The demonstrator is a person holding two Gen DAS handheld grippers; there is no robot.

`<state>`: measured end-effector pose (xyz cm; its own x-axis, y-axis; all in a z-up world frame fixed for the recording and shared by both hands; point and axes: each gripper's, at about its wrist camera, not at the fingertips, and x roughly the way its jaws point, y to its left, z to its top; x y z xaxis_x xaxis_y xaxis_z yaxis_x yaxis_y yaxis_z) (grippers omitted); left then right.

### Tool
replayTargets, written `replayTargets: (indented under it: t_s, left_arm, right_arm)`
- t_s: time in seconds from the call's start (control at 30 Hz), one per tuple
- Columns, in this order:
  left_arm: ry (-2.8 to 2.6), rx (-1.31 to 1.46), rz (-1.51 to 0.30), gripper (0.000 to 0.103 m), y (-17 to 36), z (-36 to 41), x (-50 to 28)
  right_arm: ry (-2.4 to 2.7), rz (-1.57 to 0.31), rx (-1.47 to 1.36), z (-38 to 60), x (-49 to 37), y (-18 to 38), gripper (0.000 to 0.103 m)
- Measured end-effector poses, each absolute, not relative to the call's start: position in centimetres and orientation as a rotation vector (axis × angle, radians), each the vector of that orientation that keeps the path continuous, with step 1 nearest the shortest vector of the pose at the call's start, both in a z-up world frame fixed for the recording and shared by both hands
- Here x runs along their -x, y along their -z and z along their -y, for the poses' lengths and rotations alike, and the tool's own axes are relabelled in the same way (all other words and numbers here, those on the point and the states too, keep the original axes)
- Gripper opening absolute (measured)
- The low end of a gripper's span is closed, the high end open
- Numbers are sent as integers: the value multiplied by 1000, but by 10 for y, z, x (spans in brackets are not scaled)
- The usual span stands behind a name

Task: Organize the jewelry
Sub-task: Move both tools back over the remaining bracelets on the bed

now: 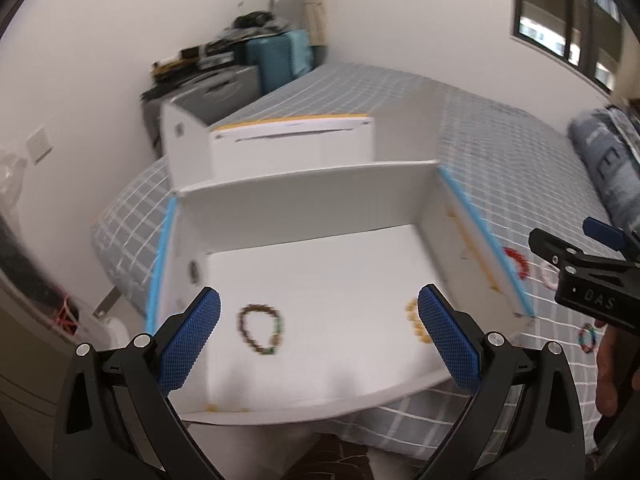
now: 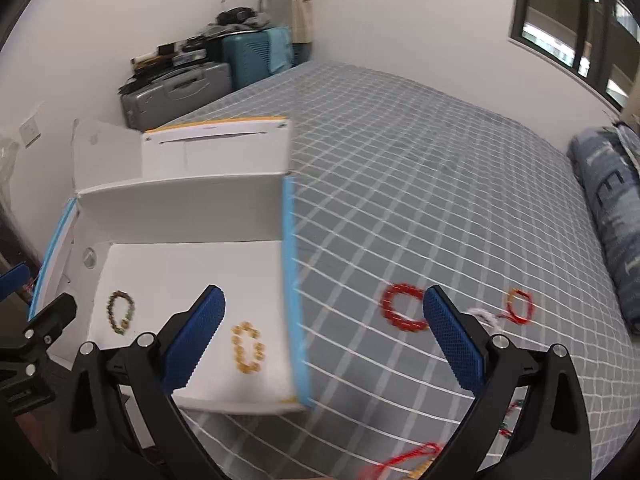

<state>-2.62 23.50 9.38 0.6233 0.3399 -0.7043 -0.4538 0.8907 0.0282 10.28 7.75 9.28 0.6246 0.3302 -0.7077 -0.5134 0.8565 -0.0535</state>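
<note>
Right wrist view: our right claw [image 2: 324,336] hangs spread and empty, the yellow bead bracelet [image 2: 248,347] lying in the white cardboard box [image 2: 192,208] at nine o'clock. Our left claw [image 1: 320,336] gapes too, above the dark bead bracelet [image 1: 261,330], likely freed for the red bead bracelet [image 2: 402,307] on the checked grey bed [image 2: 420,168].

Bed [image 2: 400,184] with grey checked sheet fills the frame; white box [image 2: 192,208] left, red bracelets [image 2: 402,308] lower right, folded blanket [image 2: 608,216] far right.

White box [image 2: 192,208] open on bed: brown bead bracelet [image 2: 120,312] and yellow bracelet [image 2: 248,347] flat inside; red bracelet [image 2: 403,307] outside it.
</note>
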Motion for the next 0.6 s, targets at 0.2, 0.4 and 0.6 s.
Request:
replayTargets:
  t_s: [0.2,0.4,0.6]
  left_arm:
    - [-350,129,-768,97,-97,-182,9]
    - [-231,49,-759,97,-93,-121,-8]
    - [-95,3,-774,97,-76,-63,-31]
  right_arm:
    - [-416,-743,286,-17,-107,-92,95]
    - [-329,-764,263,49,-114,-79,95]
    - [-231,-817,231,112,-123,-54,95]
